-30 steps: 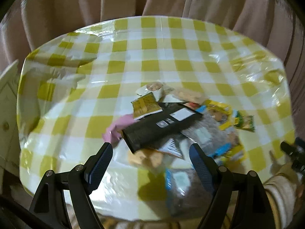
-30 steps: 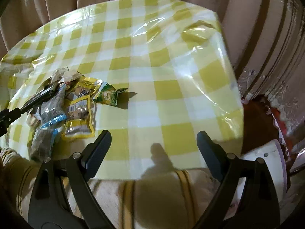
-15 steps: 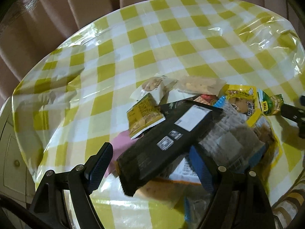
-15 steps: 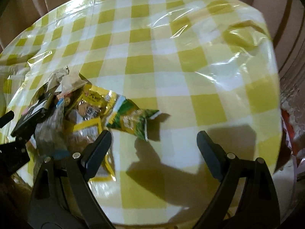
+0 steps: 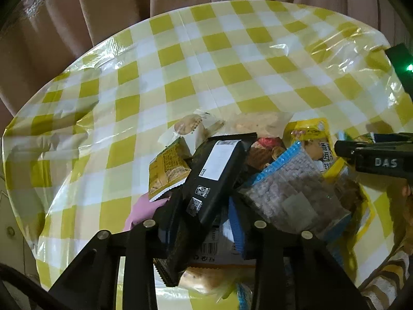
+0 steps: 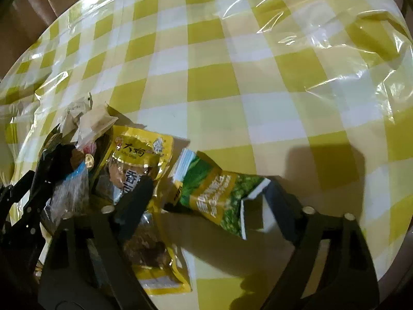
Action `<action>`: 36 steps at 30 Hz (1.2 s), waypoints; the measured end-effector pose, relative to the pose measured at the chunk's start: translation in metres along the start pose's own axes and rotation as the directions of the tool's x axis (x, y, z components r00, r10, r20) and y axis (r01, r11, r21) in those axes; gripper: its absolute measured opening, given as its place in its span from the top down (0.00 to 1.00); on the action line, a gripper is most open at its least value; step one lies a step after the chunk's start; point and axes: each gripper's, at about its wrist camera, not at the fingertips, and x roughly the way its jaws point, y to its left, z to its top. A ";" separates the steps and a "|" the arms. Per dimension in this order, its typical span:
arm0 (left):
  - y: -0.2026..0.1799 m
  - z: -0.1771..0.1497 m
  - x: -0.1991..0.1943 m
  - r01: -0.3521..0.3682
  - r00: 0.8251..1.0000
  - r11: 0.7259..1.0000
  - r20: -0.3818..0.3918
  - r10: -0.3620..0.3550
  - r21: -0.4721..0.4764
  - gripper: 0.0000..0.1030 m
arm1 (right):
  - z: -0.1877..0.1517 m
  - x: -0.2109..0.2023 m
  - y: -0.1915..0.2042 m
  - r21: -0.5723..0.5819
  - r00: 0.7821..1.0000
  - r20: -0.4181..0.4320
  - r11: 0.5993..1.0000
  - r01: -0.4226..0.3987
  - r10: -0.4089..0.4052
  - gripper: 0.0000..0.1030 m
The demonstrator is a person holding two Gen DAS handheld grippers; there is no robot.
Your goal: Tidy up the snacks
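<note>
Left gripper (image 5: 204, 222) closing on the black snack pack (image 5: 206, 183), right gripper (image 6: 206, 196) closing around the light, crinkly green pea packet (image 6: 216, 193); mid-body's probably the best grab.

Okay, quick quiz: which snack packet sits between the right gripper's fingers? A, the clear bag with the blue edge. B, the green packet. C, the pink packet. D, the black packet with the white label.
B: in the right wrist view the green packet lies between the closing jaws of the right gripper, while the black packet is between the left gripper's fingers.
</note>
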 end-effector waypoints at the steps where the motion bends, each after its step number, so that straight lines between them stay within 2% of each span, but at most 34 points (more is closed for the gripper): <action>1: 0.001 0.000 -0.002 0.000 1.000 1.000 0.006 0.000 -0.004 0.68 | 0.000 -0.001 0.002 -0.007 1.000 0.004 1.000 0.011 -0.011 0.33; 2: 0.001 0.000 -0.003 0.003 1.000 1.000 0.012 -0.003 -0.008 0.68 | 0.000 -0.001 0.004 -0.014 1.000 0.009 1.000 0.019 -0.019 0.45; 3: 0.002 0.000 -0.005 0.004 1.000 1.000 0.019 -0.003 -0.013 0.69 | 0.000 -0.002 0.005 -0.018 1.000 0.012 1.000 0.017 -0.017 0.52; 12: 0.012 -0.004 -0.023 0.019 0.997 0.997 0.069 -0.014 -0.071 0.79 | -0.004 -0.010 -0.004 0.010 0.999 0.031 1.000 -0.029 0.029 0.62; 16: 0.015 -0.007 -0.031 0.028 0.996 0.995 0.084 -0.020 -0.093 0.84 | -0.008 -0.021 -0.008 0.023 0.998 0.052 0.999 -0.039 0.037 0.62; 25: 0.021 -0.018 -0.052 0.087 0.991 0.984 0.112 -0.070 -0.154 0.85 | -0.022 -0.047 -0.014 0.031 0.995 0.091 0.998 -0.053 0.049 0.62; 30: 0.027 -0.029 -0.068 0.144 0.984 0.965 0.135 -0.116 -0.220 0.85 | -0.034 -0.062 -0.018 0.033 0.992 0.110 0.998 -0.059 0.055 0.62; 36: 0.024 -0.038 -0.087 0.160 0.979 0.955 0.164 -0.121 -0.250 0.85 | -0.045 -0.080 -0.029 0.056 0.990 0.129 0.996 -0.066 0.058 0.62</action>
